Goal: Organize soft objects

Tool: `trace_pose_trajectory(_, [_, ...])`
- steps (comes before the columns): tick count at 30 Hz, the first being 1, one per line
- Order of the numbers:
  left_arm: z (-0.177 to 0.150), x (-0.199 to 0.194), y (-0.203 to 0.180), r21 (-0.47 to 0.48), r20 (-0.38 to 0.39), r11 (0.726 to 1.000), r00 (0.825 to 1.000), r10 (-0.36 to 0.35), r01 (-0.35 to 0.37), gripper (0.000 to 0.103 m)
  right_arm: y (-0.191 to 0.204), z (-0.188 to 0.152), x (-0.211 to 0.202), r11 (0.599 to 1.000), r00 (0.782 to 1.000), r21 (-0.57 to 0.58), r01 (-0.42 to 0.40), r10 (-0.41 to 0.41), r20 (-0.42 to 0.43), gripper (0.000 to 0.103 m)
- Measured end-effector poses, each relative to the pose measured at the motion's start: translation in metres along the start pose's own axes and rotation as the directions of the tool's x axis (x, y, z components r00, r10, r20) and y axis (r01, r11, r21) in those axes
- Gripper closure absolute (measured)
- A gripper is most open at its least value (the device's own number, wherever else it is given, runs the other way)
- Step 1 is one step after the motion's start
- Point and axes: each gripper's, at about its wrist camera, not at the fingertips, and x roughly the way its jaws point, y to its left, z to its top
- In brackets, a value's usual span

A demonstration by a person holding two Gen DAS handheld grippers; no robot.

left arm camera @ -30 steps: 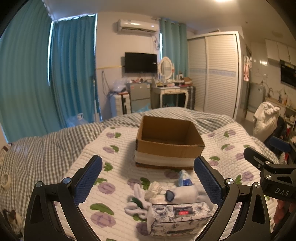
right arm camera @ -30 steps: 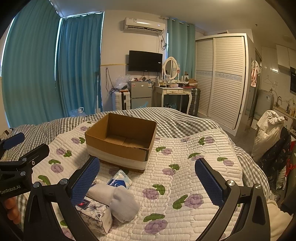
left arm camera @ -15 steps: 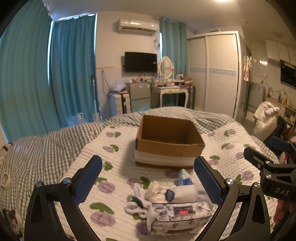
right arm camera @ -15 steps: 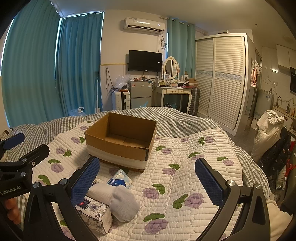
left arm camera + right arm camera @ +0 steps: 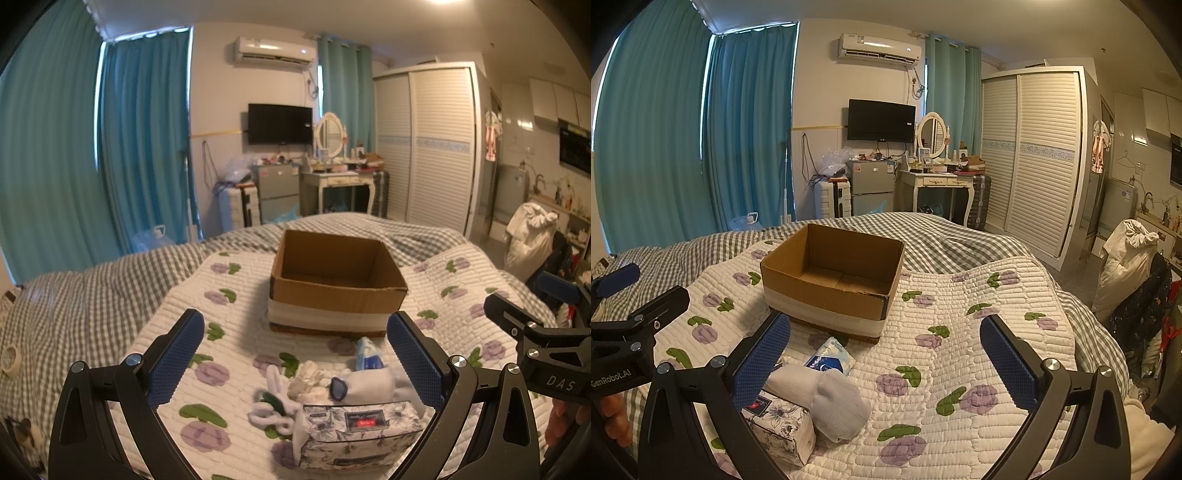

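An open, empty cardboard box (image 5: 338, 284) (image 5: 831, 280) stands on the flowered quilt. In front of it lies a pile: a floral tissue pack (image 5: 360, 434) (image 5: 777, 424), a rolled white sock (image 5: 369, 382) (image 5: 827, 397), a blue-and-white packet (image 5: 367, 358) (image 5: 829, 358), a white glove (image 5: 308, 376) and white loops (image 5: 273, 410). My left gripper (image 5: 295, 360) is open above the pile, holding nothing. My right gripper (image 5: 884, 363) is open and empty, to the right of the pile.
The quilt (image 5: 960, 332) lies over a grey checked bedspread (image 5: 74, 302). A tape roll (image 5: 9, 360) sits at the bed's left edge. Behind the bed stand a dresser (image 5: 940, 184), a small fridge (image 5: 871, 188) and a wardrobe (image 5: 1034, 158).
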Motion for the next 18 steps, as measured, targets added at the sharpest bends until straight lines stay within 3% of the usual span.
trace_pose_trajectory(18, [0.007,-0.012,-0.004,0.004,0.018,1.0,1.0,-0.011,0.011,0.002,0.004,0.005,-0.009,1.0,1.0,-0.021,-0.004,0.004,0.014,0.0])
